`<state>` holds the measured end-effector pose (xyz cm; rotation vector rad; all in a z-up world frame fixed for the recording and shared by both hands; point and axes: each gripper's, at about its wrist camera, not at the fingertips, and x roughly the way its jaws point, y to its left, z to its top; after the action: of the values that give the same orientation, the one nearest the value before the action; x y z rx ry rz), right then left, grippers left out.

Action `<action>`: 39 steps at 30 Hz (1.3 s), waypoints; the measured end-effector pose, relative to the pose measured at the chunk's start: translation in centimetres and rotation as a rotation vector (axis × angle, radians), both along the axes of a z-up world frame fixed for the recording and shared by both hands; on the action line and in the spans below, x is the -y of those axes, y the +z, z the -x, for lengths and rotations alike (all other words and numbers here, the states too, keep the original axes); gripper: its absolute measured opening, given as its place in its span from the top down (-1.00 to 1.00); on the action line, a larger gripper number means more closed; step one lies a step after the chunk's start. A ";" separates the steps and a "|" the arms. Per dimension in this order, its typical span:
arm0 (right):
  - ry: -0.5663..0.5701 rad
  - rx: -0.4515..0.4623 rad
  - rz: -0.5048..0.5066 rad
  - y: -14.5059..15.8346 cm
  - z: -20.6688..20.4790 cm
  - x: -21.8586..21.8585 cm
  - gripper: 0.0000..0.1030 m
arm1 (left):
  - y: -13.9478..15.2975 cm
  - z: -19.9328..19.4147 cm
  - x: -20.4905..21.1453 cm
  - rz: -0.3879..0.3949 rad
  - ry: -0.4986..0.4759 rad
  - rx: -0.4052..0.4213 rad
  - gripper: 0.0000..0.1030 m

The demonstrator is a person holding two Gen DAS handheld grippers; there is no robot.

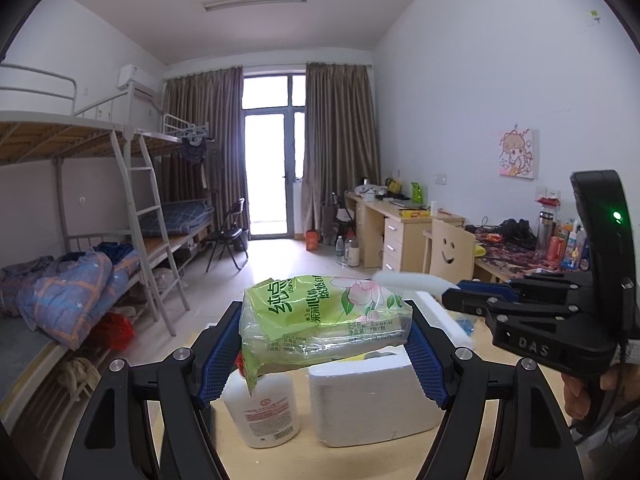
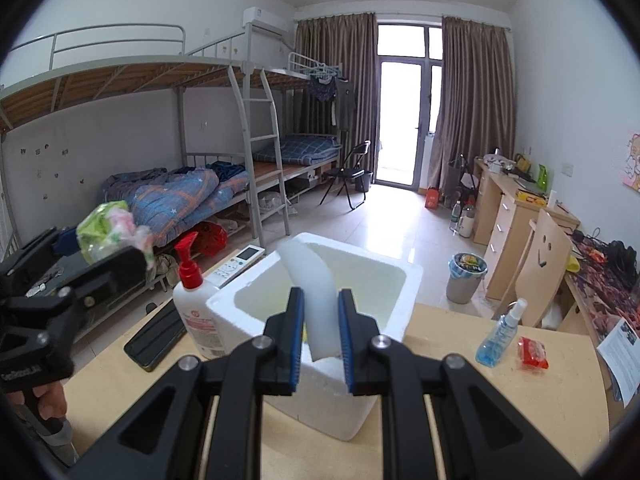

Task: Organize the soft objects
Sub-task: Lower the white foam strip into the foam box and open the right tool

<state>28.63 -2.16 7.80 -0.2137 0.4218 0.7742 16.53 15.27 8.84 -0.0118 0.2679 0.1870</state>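
Right hand-held gripper [image 2: 319, 330] clamped on white foam strip [image 2: 310, 280], just above foam box [image 2: 394, 280] ahead; lower straight in. Left hand-held gripper [image 1: 326, 344] clamped on tissue pack [image 1: 324, 316]; keep grip firm w/o crushing.

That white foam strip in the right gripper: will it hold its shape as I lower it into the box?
Probably not: the foam strip already bends over above the right gripper, so it looks floppy and light. It may spring back or catch on the foam box rim.
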 end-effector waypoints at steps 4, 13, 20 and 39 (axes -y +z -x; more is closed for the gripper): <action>0.008 -0.005 0.016 -0.3 -1.2 -1.3 0.61 | -0.3 -0.2 -0.7 0.012 0.017 -0.002 -0.50; 0.025 -0.037 0.049 -1.5 -3.5 -3.1 0.61 | -0.7 -0.8 -1.3 0.032 0.033 -0.014 -0.50; 0.018 -0.062 0.061 -2.2 -4.7 -3.6 0.61 | -0.7 -1.2 -1.4 0.035 0.041 -0.022 -0.50; -0.014 -0.074 0.080 -2.4 -5.5 -3.8 -0.35 | -0.6 -1.1 -1.4 0.041 0.053 -0.034 -0.50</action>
<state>34.09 1.65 5.45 -0.2573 0.5249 0.7536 17.58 16.68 8.25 -0.0562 0.3055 0.2350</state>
